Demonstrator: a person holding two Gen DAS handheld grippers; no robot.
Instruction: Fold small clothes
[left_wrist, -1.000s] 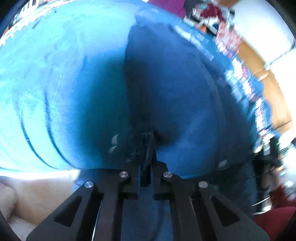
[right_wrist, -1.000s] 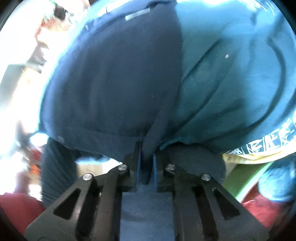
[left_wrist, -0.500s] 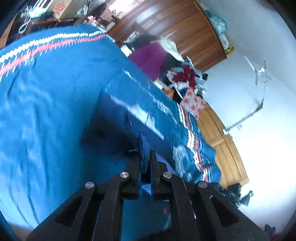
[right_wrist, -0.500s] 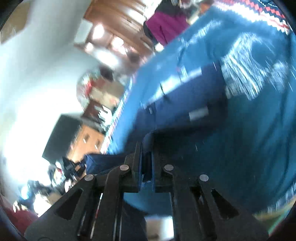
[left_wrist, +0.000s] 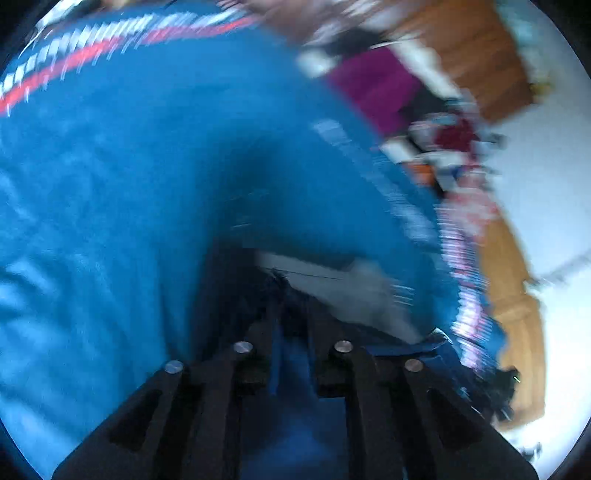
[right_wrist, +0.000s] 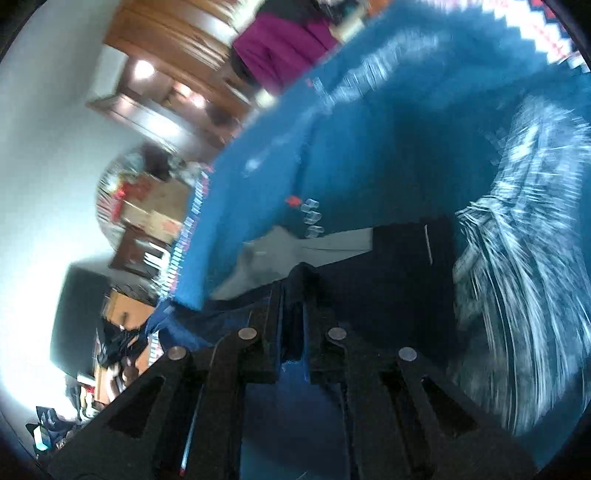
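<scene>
A small dark navy garment (right_wrist: 402, 273) with a grey panel (right_wrist: 295, 247) lies on a blue patterned blanket (right_wrist: 388, 147). My right gripper (right_wrist: 293, 295) is shut on the garment's near edge, low over the blanket. In the left wrist view, my left gripper (left_wrist: 293, 306) is shut on a dark fold of the same garment (left_wrist: 236, 280), whose grey panel (left_wrist: 343, 284) lies just to the right of the fingers. Both views are blurred by motion.
The blanket (left_wrist: 129, 203) has a red and white border (left_wrist: 110, 48). A purple cloth (left_wrist: 376, 85) and a pile of clothes (left_wrist: 454, 136) lie beyond its far edge. Wooden cabinets (right_wrist: 177, 40) stand by a white wall.
Both grippers have swung the garment up and carried it down onto the blanket. It now lies spread low in front of the fingers, with the grey panel showing.
</scene>
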